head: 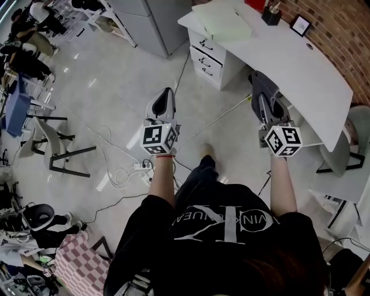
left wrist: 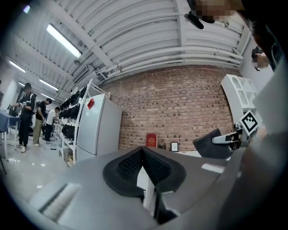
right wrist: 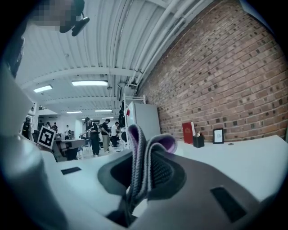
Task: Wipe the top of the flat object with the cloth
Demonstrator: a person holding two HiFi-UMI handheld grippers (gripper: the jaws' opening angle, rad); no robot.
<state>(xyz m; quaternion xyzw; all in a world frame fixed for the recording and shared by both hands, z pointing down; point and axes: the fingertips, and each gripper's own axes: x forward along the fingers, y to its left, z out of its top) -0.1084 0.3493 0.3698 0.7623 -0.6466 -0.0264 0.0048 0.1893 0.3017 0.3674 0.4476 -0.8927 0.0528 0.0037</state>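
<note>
As the person stands on the floor (head: 115, 87) before a white desk (head: 300, 63), both grippers are held up in the air, clear of every surface.

**Right gripper** (head: 258, 78): in its own view the right gripper (right wrist: 145, 162) has its jaws clamped on a cloth (right wrist: 143, 148). The cloth is grey with a lilac edge, and its folded layers stand up out of the pads. In the head view its tip shows against the desk's near edge, and the cloth cannot be made out there.

**Left gripper** (head: 166, 93): in its own view the left gripper (left wrist: 143, 152) has its jaws pressed together with nothing between them. It hangs over the floor, left of the desk and level with the right gripper.

**Flat object**: a pale green pad (head: 222, 22), perhaps a folder, lies flat on the desk's far left end above the drawers (head: 209, 58). It is farther off than the cloth and to its left, well apart from it and from both grippers.

**Surroundings**: a pen pot (head: 270, 14) and a small frame (head: 300, 25) stand at the desk's far edge by the brick wall (head: 341, 34). A red book (right wrist: 187, 132) stands just left of the pot in the right gripper view. A grey fridge (left wrist: 96, 130) stands to the left. Cables (head: 124, 167) lie on the floor near the person.
</note>
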